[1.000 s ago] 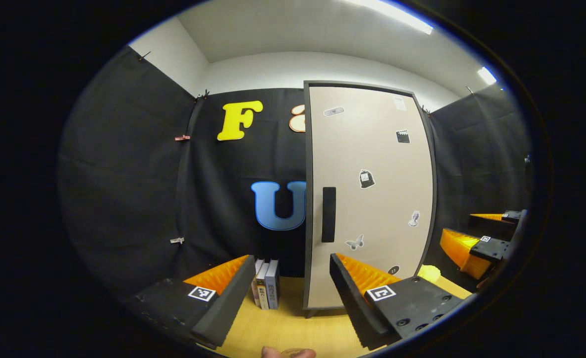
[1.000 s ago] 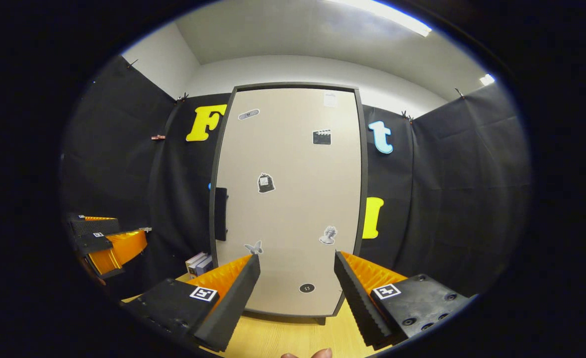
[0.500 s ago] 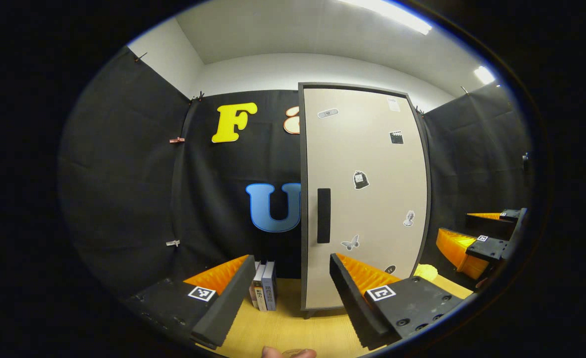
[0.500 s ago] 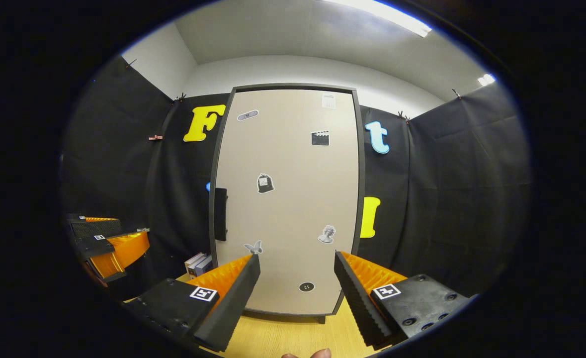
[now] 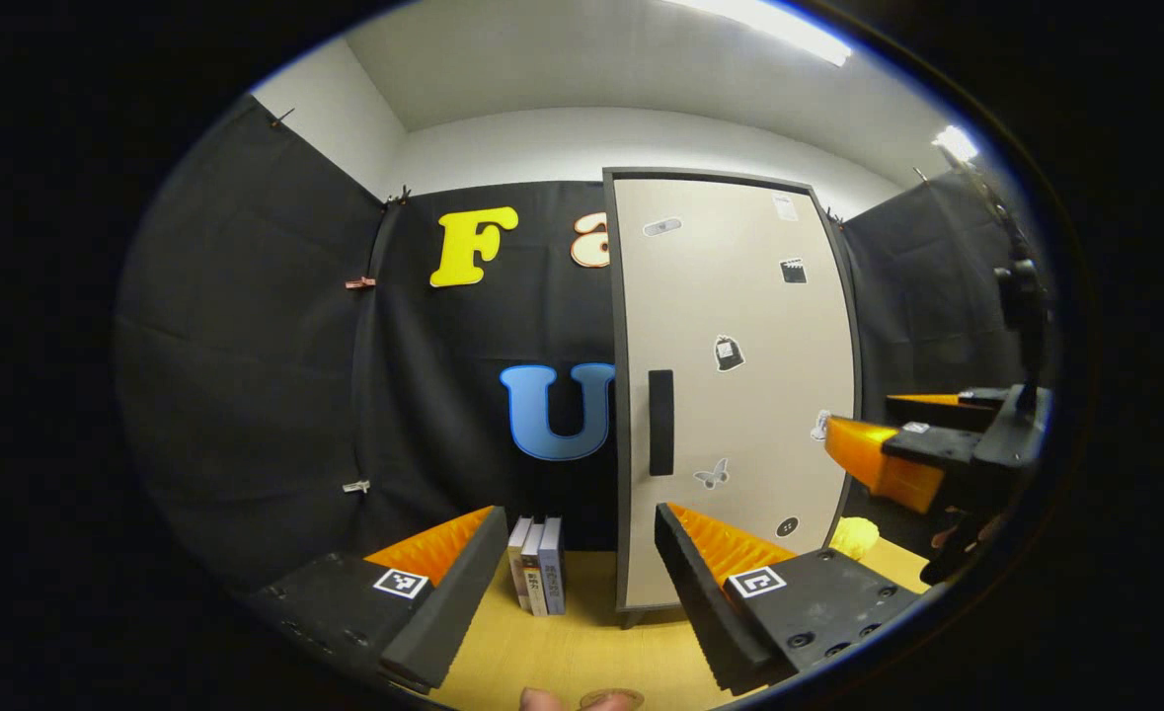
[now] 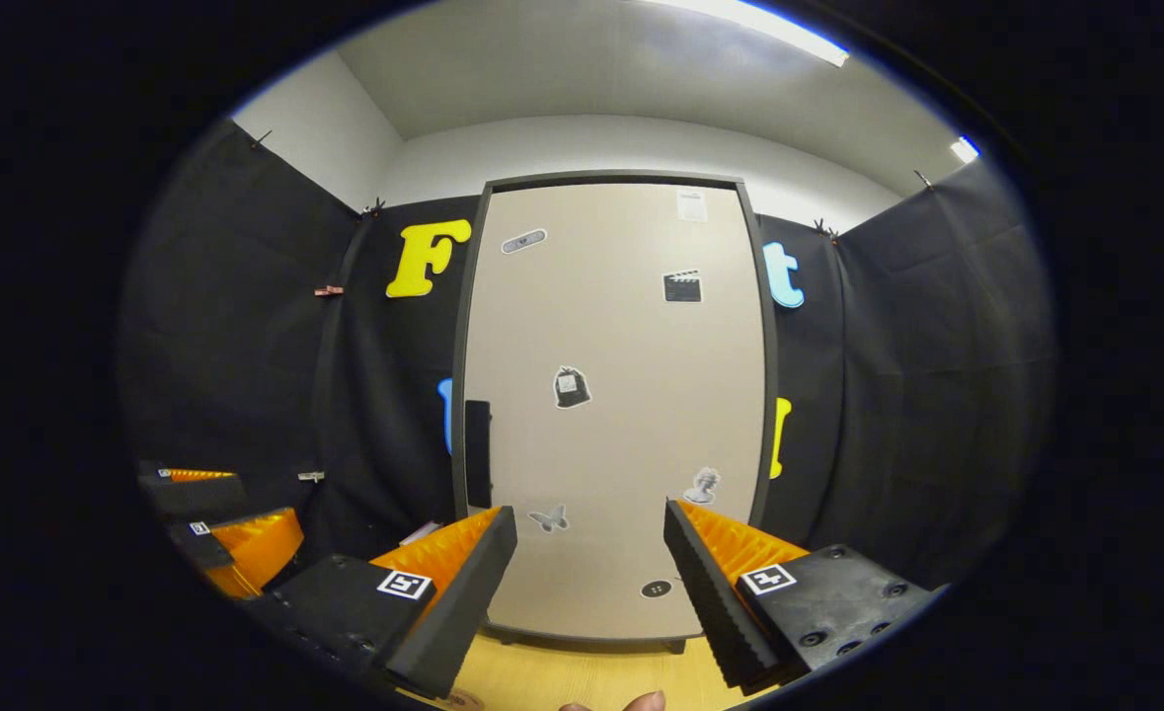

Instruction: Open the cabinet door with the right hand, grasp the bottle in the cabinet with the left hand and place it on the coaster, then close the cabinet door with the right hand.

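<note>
Facing the closed cabinet door [image 6: 616, 395], both tools — left tool [image 5: 574, 583], right tool [image 6: 586, 583] — level, spread, empty.

I see a pale wooden tabletop [image 5: 582, 647] carrying the cabinet [image 5: 735, 395], which stands upright on short feet with its door shut. Just beside the cabinet's left side, three books [image 5: 538, 566] stand upright together. A yellow thing [image 5: 853, 536] lies by its right side.

Both grippers up & level, left gripper [image 5: 574, 553] w/ jaws spread wide, nothing between, right gripper [image 6: 589, 553] same, wide apart & empty, a fingertip [image 6: 641, 702] peeking underneath.
</note>
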Tool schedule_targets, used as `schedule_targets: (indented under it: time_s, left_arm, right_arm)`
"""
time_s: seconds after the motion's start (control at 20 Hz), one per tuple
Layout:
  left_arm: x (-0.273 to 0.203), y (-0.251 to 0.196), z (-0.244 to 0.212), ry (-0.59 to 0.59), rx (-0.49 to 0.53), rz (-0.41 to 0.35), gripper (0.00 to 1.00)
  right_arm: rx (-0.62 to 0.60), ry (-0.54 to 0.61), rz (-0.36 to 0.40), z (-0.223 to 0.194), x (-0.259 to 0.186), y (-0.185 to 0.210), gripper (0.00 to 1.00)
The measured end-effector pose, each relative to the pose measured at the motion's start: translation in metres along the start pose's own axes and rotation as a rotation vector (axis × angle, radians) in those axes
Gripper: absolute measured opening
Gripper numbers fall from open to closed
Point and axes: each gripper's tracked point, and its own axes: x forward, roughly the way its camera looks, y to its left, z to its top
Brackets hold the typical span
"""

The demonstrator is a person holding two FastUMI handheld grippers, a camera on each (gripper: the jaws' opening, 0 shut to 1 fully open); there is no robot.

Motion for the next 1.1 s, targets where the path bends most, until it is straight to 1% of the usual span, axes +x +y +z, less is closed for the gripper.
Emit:
schedule_targets:
  time_s: [0.15, 0.25, 0.45, 0.55, 0.75, 0.8, 0.85, 0.9, 0.95, 1.0, 1.05, 1.1]
  left_arm:
    - [-0.008, 0.02, -0.008, 0.012, 0.002, 0.027, 0.95]
    - [-0.012, 0.032, -0.014, 0.019, 0.005, 0.045, 0.95]
    - [-0.014, 0.047, -0.031, 0.045, -0.029, 0.061, 0.95]
    - [-0.012, 0.055, -0.037, 0.053, -0.033, 0.071, 0.95]
    - [-0.005, 0.074, -0.045, 0.061, -0.04, 0.096, 0.95]
    - [-0.003, 0.077, -0.047, 0.066, -0.042, 0.102, 0.95]
    - [-0.001, 0.081, -0.05, 0.072, -0.047, 0.107, 0.95]
    - [0.001, 0.084, -0.054, 0.078, -0.053, 0.112, 0.95]
    - [0.003, 0.088, -0.057, 0.083, -0.058, 0.118, 0.95]
    - [0.004, 0.092, -0.058, 0.088, -0.064, 0.126, 0.95]
    - [0.005, 0.095, -0.058, 0.092, -0.069, 0.131, 0.95]
    - [0.007, 0.096, -0.06, 0.095, -0.072, 0.135, 0.95]
  right_arm:
    - [0.002, -0.016, 0.034, 0.006, 0.033, 0.027, 0.97]
    - [0.001, -0.02, 0.052, 0.003, 0.052, 0.046, 0.97]
    - [-0.013, -0.017, 0.074, -0.008, 0.092, 0.081, 0.98]
    - [0.017, -0.002, 0.069, -0.015, 0.114, 0.092, 0.97]
    - [0.057, 0.04, 0.032, -0.035, 0.156, 0.098, 0.96]
    - [0.065, 0.05, 0.031, -0.04, 0.164, 0.1, 0.91]
    - [0.069, 0.062, 0.024, -0.044, 0.17, 0.101, 0.82]
    - [0.075, 0.067, 0.027, -0.047, 0.177, 0.103, 0.81]
    - [0.079, 0.07, 0.008, -0.05, 0.184, 0.101, 0.77]
    - [0.1, 0.073, 0.011, -0.051, 0.191, 0.104, 0.71]
    - [0.118, 0.086, 0.008, -0.053, 0.194, 0.104, 0.53]
    - [0.134, 0.106, 0.015, -0.059, 0.198, 0.108, 0.52]
